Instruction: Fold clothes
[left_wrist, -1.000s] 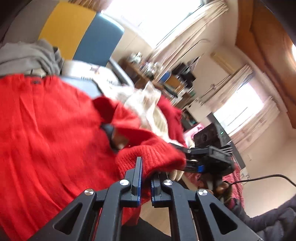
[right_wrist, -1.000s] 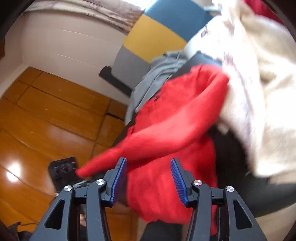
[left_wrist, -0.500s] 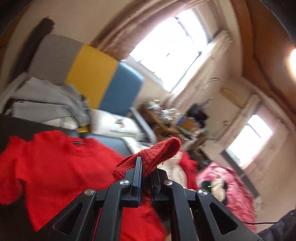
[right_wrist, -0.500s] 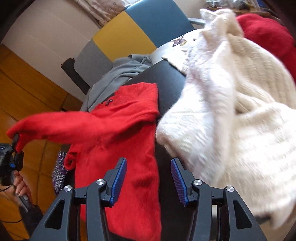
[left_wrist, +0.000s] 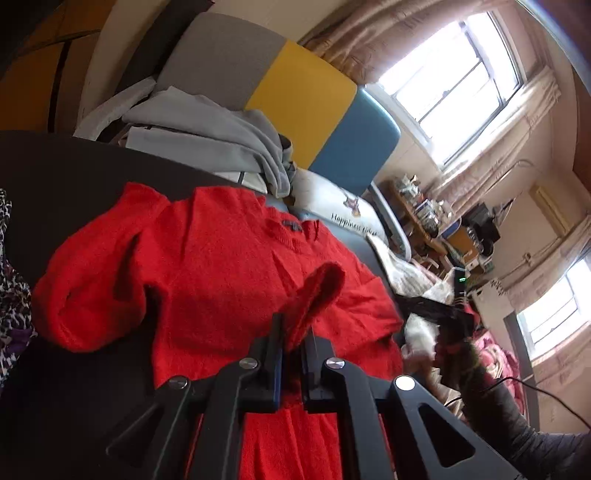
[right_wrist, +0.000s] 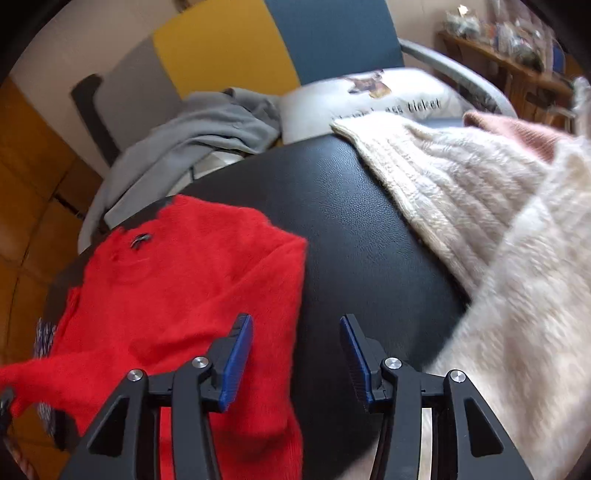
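Note:
A red knitted sweater (left_wrist: 229, 266) lies spread on a black padded surface (left_wrist: 66, 184), collar toward the far side. My left gripper (left_wrist: 291, 332) is shut on the cuff of one red sleeve (left_wrist: 317, 291), held up over the sweater's body. The other sleeve is folded at the left (left_wrist: 92, 295). In the right wrist view the sweater (right_wrist: 184, 295) lies left of center on the black surface (right_wrist: 362, 229). My right gripper (right_wrist: 295, 350) is open and empty, above the sweater's right edge.
A cream knitted garment (right_wrist: 480, 221) is heaped at the right. A grey garment (left_wrist: 207, 125) and a white pillow (right_wrist: 388, 96) lie on a grey, yellow and blue chair (left_wrist: 303, 96) behind. A leopard-print cloth (left_wrist: 11, 295) sits at the left edge.
My left gripper has carried the sleeve cuff leftward across the sweater's body. My right gripper has moved in low over the sweater's right edge, still open.

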